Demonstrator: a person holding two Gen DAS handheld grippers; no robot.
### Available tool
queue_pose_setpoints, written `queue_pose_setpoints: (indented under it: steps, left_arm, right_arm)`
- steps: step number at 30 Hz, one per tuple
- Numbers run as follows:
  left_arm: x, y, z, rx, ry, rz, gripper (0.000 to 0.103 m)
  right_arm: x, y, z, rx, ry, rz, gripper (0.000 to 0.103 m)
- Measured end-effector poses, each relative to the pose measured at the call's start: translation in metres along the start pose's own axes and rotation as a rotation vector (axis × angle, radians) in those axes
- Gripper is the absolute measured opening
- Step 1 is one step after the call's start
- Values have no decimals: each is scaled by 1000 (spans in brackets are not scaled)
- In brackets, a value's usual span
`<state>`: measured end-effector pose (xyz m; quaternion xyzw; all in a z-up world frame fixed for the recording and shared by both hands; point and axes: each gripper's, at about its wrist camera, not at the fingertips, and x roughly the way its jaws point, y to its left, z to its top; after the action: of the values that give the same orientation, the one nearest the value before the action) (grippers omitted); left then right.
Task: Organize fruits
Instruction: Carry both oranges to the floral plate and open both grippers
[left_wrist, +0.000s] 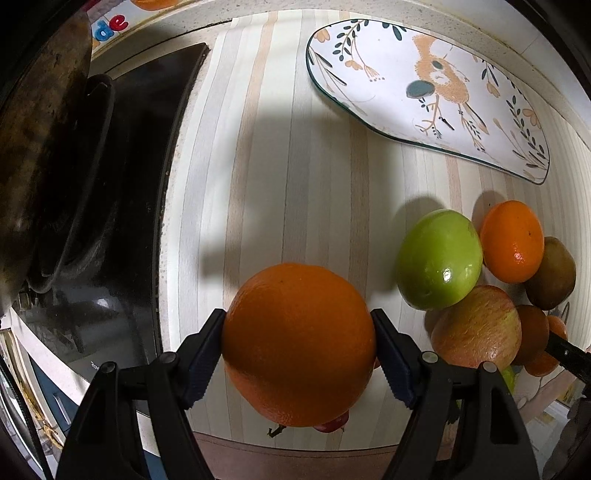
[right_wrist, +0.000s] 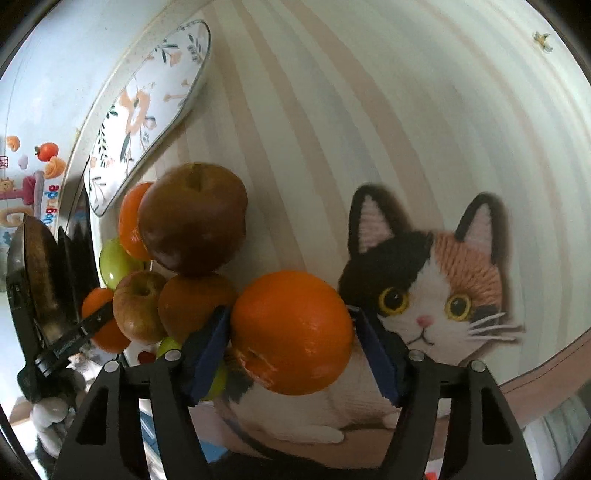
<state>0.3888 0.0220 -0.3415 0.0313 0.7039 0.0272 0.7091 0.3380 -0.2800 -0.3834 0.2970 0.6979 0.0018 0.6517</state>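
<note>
My left gripper (left_wrist: 299, 350) is shut on a large orange (left_wrist: 299, 343) and holds it above the striped mat. To its right lies a pile of fruit: a green apple (left_wrist: 439, 258), a small orange (left_wrist: 513, 240), a red-yellow apple (left_wrist: 476, 328) and a brownish fruit (left_wrist: 554, 273). My right gripper (right_wrist: 291, 339) is shut on another orange (right_wrist: 295, 332). The pile shows at its left, with a dark red apple (right_wrist: 192, 221) on top. A white bird-patterned plate (left_wrist: 424, 85) lies at the far right, also in the right wrist view (right_wrist: 147, 107).
A black stove top (left_wrist: 122, 206) with a dark pan (left_wrist: 40, 147) is at the left. A cat picture (right_wrist: 428, 288) is on the mat near the right gripper. The left gripper's finger (right_wrist: 74, 336) shows in the right wrist view.
</note>
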Motion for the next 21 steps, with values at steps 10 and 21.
queue_pose_setpoints:
  steps: [10, 21]
  left_arm:
    - [-27, -2, 7, -30, -43, -46, 75]
    - [-104, -38, 75, -2, -163, -215, 75]
  right_arm:
    - [-25, 11, -12, -53, -53, -45, 65]
    - [-109, 86, 42, -226, -176, 79, 65]
